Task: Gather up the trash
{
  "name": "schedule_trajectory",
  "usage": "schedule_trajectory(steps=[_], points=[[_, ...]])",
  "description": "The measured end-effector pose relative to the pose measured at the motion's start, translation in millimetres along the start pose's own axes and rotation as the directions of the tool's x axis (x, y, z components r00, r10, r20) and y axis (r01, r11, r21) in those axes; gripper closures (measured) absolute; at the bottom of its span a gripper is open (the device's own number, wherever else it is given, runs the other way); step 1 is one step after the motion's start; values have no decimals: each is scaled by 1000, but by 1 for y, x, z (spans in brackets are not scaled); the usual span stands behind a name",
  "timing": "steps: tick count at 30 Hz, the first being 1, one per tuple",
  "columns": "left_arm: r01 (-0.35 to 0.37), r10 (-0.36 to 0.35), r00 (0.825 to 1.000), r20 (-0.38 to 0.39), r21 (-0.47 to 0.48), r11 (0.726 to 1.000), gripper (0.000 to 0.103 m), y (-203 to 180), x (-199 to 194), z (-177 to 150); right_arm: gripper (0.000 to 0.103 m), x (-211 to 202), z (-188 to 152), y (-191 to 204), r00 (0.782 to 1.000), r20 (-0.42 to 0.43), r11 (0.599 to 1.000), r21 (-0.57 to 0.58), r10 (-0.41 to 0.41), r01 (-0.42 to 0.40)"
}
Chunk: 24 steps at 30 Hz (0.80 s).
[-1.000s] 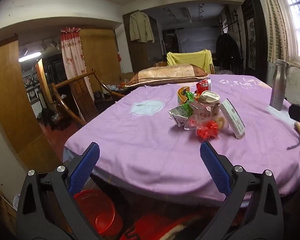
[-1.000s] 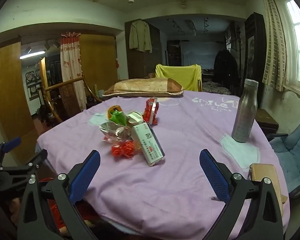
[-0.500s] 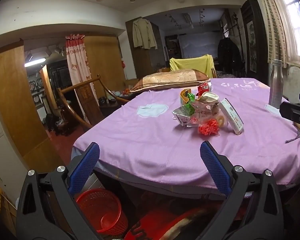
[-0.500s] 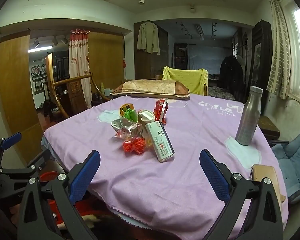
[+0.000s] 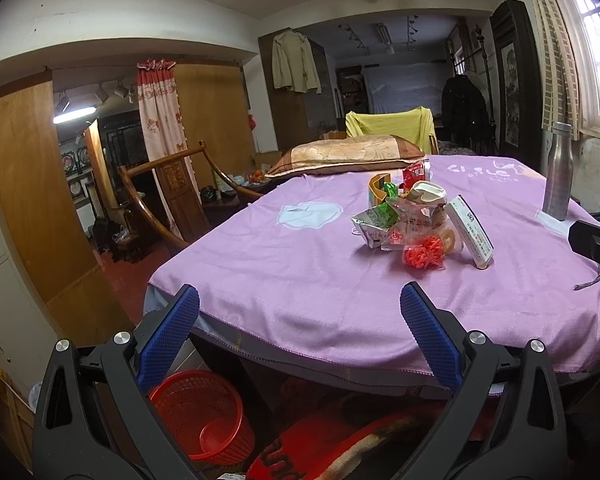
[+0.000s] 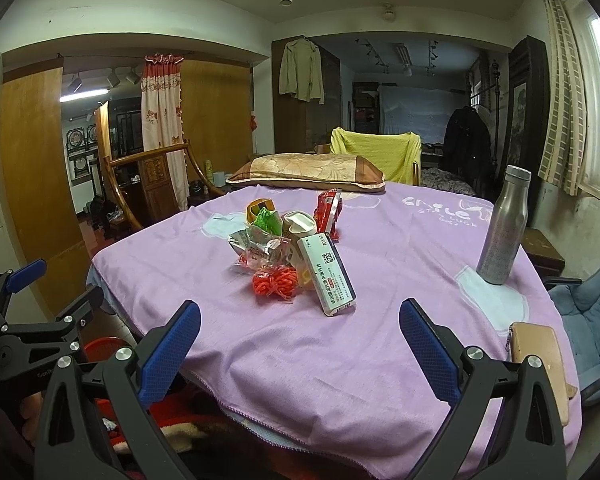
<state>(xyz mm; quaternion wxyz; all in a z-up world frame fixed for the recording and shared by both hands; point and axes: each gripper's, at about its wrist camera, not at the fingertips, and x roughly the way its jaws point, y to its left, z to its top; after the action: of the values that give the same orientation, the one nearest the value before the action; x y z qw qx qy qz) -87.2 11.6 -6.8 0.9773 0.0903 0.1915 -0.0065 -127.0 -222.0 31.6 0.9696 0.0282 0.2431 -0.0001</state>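
Observation:
A heap of trash (image 5: 412, 216) (image 6: 288, 248) lies mid-table on the purple cloth (image 5: 300, 264) (image 6: 380, 340): crumpled wrappers, a red net ball (image 5: 423, 257) (image 6: 274, 285), a white box (image 5: 470, 232) (image 6: 327, 280) and a red packet (image 6: 328, 212). A red mesh bin (image 5: 204, 412) stands on the floor under the table's near edge. My left gripper (image 5: 298, 330) hangs open in front of the table edge, holding nothing. My right gripper (image 6: 298, 330) is open over the near cloth, short of the heap.
A steel bottle (image 6: 502, 226) (image 5: 558, 172) stands at the right, a tan wallet (image 6: 540, 356) by the right edge, a pillow (image 6: 304, 172) at the far side. A grey chair (image 6: 588, 320) sits right; a wooden rocking chair (image 5: 160, 200) left.
Both grippers have pulled back and risen from the table; the heap looks farther off and the red bin shows more fully. The jaws stay open.

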Motion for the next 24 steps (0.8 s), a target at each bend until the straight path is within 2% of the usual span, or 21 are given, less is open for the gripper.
schedule_trajectory(steps=[24], points=[[14,-15,999,-48,-20,1000,7,5,8,-2,6,-1,-1,9,1000,-15,1000,-16,-1,1]])
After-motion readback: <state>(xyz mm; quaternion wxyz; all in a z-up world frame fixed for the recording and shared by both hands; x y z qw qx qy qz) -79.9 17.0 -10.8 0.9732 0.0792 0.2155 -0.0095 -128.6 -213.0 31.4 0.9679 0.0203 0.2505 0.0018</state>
